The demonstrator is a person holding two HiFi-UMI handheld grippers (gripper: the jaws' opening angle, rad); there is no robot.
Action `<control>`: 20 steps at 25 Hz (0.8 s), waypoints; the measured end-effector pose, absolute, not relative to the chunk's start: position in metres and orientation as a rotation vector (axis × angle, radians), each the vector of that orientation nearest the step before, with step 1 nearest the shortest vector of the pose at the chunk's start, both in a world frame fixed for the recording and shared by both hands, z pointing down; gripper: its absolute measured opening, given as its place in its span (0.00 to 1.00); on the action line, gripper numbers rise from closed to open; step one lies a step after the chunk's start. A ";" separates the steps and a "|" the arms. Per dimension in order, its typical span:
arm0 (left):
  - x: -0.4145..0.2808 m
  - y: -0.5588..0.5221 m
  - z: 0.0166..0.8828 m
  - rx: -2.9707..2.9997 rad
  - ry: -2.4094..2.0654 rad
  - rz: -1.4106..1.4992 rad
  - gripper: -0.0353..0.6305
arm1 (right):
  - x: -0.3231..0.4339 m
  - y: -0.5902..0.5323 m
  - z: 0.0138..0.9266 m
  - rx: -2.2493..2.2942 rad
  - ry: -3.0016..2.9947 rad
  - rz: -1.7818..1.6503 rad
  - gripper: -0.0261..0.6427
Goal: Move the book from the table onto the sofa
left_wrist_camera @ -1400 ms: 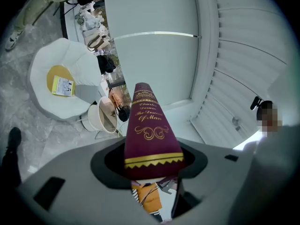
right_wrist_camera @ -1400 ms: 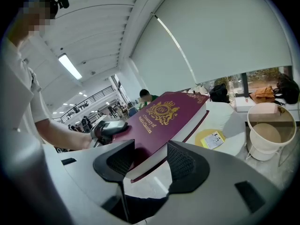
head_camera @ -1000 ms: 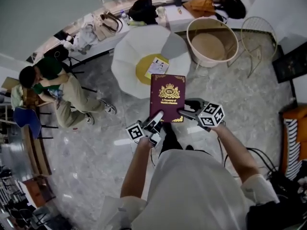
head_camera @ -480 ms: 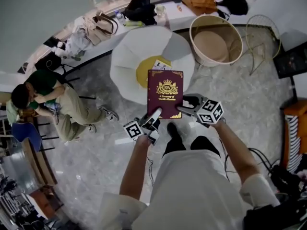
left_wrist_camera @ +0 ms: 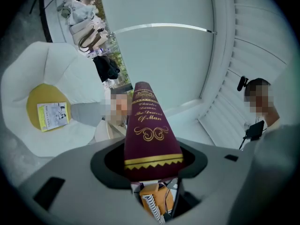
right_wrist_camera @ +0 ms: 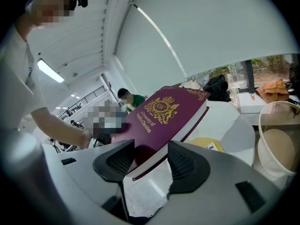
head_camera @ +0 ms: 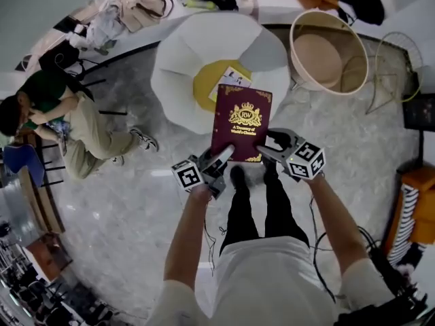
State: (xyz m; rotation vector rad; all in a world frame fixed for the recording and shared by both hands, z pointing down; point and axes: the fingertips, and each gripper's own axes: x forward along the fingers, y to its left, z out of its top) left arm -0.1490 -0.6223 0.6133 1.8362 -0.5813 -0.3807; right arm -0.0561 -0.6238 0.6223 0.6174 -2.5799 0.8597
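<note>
L gripper point(head_camera: 221, 160) & R gripper point(head_camera: 268, 151) both clamped on book point(head_camera: 241, 122), held by sofa point(head_camera: 177, 66) front edge.

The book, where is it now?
In the head view, the book is in the middle, held up by the left hand-held gripper and the right hand-held gripper, just before the white sofa.

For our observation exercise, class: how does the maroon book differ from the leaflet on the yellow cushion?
The maroon book is thick, dark and gold-stamped; the leaflet is thin and pale. The book is held in the air by the left gripper and right gripper; the leaflet lies flat on the yellow cushion. Both are rectangular printed items.
</note>
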 end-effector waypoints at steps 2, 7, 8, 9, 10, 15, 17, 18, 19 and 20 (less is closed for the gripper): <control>-0.143 -0.634 0.636 1.820 -0.607 -0.355 0.39 | -0.051 -0.637 0.645 0.597 -2.574 0.867 0.39; -0.126 -0.661 0.690 1.801 -0.636 -0.371 0.39 | -0.036 -0.667 0.701 0.540 -2.559 0.869 0.39; -0.124 -0.662 0.701 1.797 -0.633 -0.372 0.39 | -0.034 -0.669 0.709 0.530 -2.558 0.860 0.39; -0.122 -0.664 0.712 1.793 -0.628 -0.365 0.39 | -0.032 -0.672 0.719 0.519 -2.555 0.848 0.39; -0.118 -0.666 0.725 1.788 -0.620 -0.347 0.39 | -0.030 -0.676 0.729 0.510 -2.551 0.834 0.39; -0.097 -0.680 0.794 1.764 -0.607 -0.233 0.39 | -0.018 -0.703 0.788 0.469 -2.523 0.826 0.39; -0.092 -0.687 0.818 1.746 -0.624 -0.225 0.39 | -0.013 -0.711 0.814 0.466 -2.512 0.839 0.39; -0.091 -0.692 0.831 1.736 -0.633 -0.222 0.39 | -0.012 -0.716 0.827 0.469 -2.506 0.841 0.39; -0.091 -0.696 0.844 1.728 -0.642 -0.216 0.39 | -0.011 -0.722 0.840 0.475 -2.500 0.843 0.39; -0.091 -0.701 0.857 1.721 -0.650 -0.208 0.39 | -0.011 -0.728 0.852 0.484 -2.495 0.848 0.39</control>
